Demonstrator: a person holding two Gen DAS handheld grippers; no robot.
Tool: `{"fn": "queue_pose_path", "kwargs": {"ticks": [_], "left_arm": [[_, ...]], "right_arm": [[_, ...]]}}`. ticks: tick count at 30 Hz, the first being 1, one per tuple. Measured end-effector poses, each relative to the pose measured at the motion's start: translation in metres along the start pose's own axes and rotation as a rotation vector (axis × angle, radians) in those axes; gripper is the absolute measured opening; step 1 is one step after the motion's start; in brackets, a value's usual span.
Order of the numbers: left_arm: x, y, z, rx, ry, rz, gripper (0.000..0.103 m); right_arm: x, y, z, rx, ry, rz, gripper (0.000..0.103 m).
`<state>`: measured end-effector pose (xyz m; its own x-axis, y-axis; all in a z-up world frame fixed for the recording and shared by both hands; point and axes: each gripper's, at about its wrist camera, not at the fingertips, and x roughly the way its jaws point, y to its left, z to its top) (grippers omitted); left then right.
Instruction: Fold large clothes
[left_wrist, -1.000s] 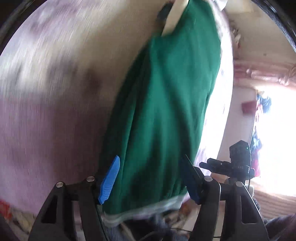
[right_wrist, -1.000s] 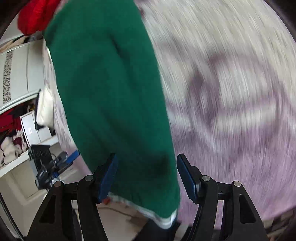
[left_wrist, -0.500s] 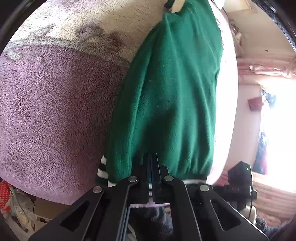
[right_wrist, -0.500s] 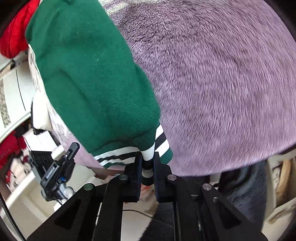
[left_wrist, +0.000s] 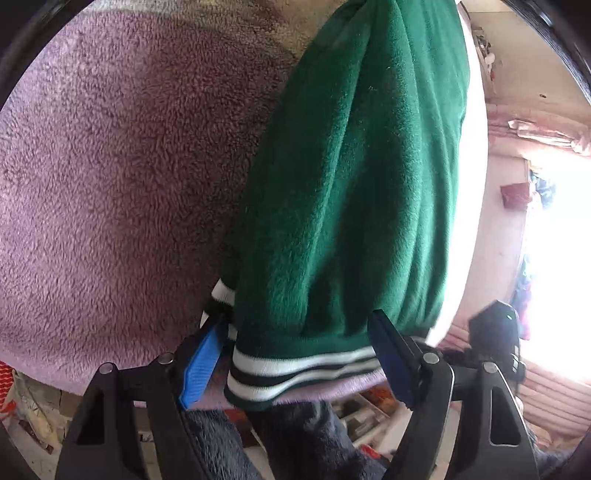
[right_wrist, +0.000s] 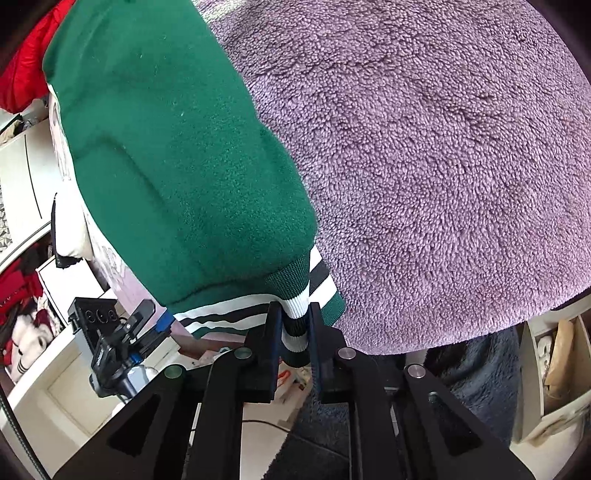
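My left gripper (left_wrist: 303, 360) points forward along the bed, low over its near edge, with its fingers spread wide. The blue pad (left_wrist: 201, 363) of one finger sits beside the striped cuff (left_wrist: 221, 295) at the sweater's left edge, and the darker pad (left_wrist: 388, 354) of the other lies against the hem (left_wrist: 303, 363) further right. The hem's green, white and black ribbing runs between them, and nothing is pinched there.

My right gripper (right_wrist: 293, 328) is tilted up toward the bed edge with its fingers pressed in on the sweater's (right_wrist: 177, 147) ribbed corner (right_wrist: 295, 314). The striped knit is bunched between the two black pads and bulges out below them.

The sweater (left_wrist: 354, 184) lies flat on the purple fleece blanket (right_wrist: 443, 147), stretched lengthwise away from me, with its hem at the near edge of the bed and hanging a little over it. In the left wrist view it narrows toward the far end; I cannot tell how its top is arranged.

In the right wrist view my left gripper shows as a black device (right_wrist: 110, 339) with a blue tip, just beyond the hem's far corner. Behind it a white shelf unit (right_wrist: 37, 332) holds red and white soft things (right_wrist: 22, 306); I cannot tell what they are. A red garment (right_wrist: 26, 74) lies past the sweater's far end. To the right a pale open compartment (right_wrist: 554, 365) holds a tan bag-like thing. Dark fleece (left_wrist: 295, 443) hangs below both grippers.
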<state>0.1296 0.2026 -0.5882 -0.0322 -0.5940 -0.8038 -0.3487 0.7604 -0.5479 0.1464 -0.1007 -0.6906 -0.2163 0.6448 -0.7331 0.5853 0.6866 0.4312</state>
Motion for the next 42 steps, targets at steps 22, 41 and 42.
{"fn": "queue_pose_path", "kwargs": {"ticks": [22, 41, 42], "left_arm": [[-0.033, -0.021, 0.011, 0.005, -0.053, -0.115, 0.026], [0.025, -0.047, 0.047, 0.028, -0.112, -0.182, 0.071], [0.025, -0.063, 0.046, 0.038, -0.149, -0.181, 0.055]], "right_arm": [[0.01, 0.042, -0.044, -0.116, 0.016, -0.122, 0.023], [0.066, 0.088, 0.035, -0.223, -0.012, 0.382, 0.033], [0.072, 0.086, 0.039, -0.21, -0.004, 0.409, 0.03]]}}
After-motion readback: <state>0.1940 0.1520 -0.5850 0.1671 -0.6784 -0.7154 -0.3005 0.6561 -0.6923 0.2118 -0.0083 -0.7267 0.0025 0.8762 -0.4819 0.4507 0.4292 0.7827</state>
